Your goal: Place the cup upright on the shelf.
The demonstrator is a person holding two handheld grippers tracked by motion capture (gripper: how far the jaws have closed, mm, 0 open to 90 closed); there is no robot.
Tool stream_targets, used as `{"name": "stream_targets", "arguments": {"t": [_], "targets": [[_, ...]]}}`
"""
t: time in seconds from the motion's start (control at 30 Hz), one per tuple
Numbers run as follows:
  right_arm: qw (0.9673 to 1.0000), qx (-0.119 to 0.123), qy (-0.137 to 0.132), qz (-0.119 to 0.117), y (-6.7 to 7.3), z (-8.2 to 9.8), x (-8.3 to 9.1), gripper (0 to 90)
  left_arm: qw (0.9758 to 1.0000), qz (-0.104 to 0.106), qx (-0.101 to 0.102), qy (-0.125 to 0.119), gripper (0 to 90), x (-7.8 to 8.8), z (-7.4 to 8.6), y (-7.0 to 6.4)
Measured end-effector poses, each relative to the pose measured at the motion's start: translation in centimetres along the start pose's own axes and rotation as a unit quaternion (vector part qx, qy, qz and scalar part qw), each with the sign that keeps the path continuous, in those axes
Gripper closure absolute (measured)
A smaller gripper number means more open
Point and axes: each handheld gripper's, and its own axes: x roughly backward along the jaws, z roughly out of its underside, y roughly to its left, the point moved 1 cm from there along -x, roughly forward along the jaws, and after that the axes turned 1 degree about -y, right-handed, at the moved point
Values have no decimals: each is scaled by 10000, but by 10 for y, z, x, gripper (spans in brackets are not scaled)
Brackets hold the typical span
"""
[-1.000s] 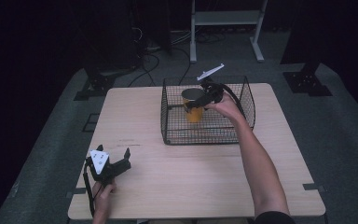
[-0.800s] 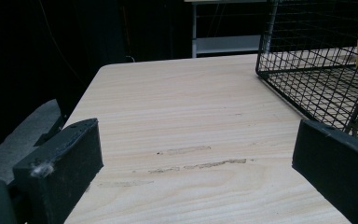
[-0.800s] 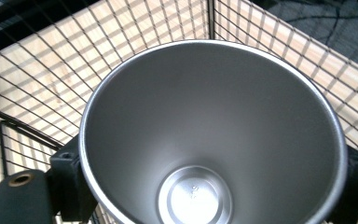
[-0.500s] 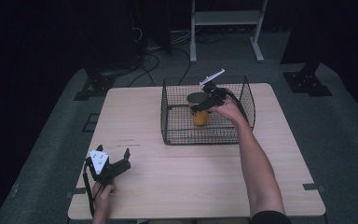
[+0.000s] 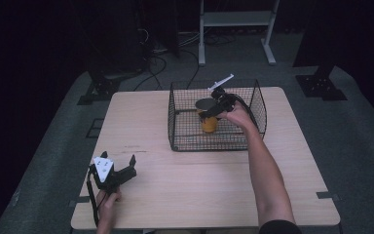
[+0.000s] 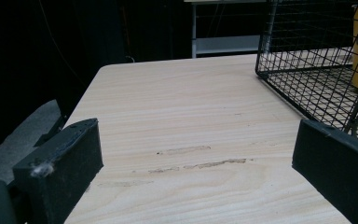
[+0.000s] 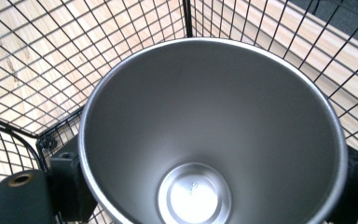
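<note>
While the right hand-held gripper point(image 5: 213, 108) clasps the orange cup point(image 5: 208, 123) inside the wire basket point(image 5: 175, 131), the step in hand looks like lifting or setting it.
Its jaws close on the cup's sides; next, probably a straight rise clear of the rim. The left hand-held gripper point(image 5: 119, 170) rests wide open, empty, on the surface point(image 5: 185, 170).

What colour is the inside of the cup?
Plain silver-grey metal; the cup shows it best in the right gripper view.
</note>
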Motion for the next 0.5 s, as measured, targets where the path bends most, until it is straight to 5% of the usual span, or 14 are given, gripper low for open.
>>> {"name": "stream_targets", "arguments": {"t": [0.5], "targets": [[9998, 139, 127, 69, 3, 1, 1, 91, 10000, 0, -3, 2, 8, 0, 0, 0]]}}
